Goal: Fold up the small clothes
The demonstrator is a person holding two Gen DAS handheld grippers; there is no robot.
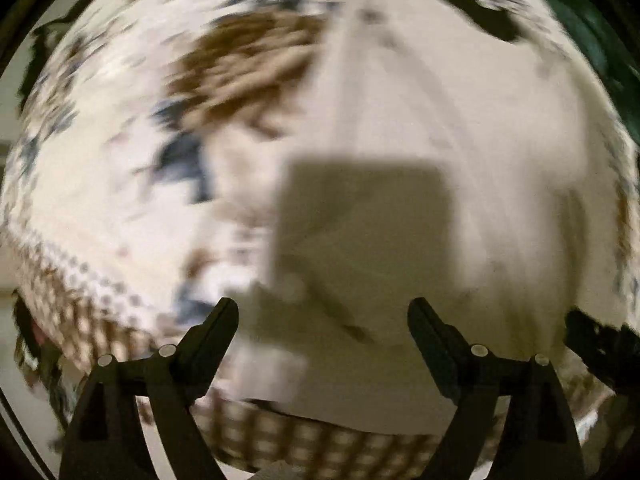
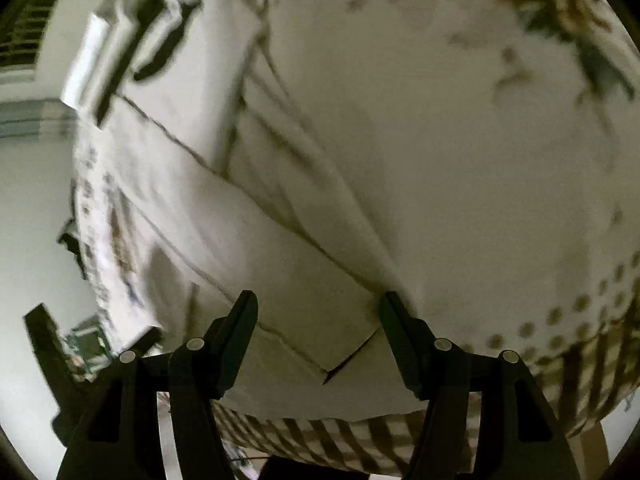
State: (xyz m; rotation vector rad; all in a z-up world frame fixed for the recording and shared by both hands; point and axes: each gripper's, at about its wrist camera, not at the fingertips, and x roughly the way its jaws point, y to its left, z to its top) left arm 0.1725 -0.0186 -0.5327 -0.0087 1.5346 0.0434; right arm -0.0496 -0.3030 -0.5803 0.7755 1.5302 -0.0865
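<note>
White garment on patterned cloth.
Left gripper (image 1: 323, 312) and right gripper (image 2: 319, 306): jaws spread, empty, above white garment (image 2: 248, 216); patterned tablecloth (image 1: 240, 60) beneath.

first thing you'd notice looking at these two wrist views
In the left wrist view, a dark square shadow falls mid-frame on the white cloth garment, just ahead of the open left gripper. In the right wrist view, dark-edged folds of that white garment run diagonally down toward the open right gripper. A brown-and-blue patterned tablecloth lies beneath, blurred by motion.
</note>
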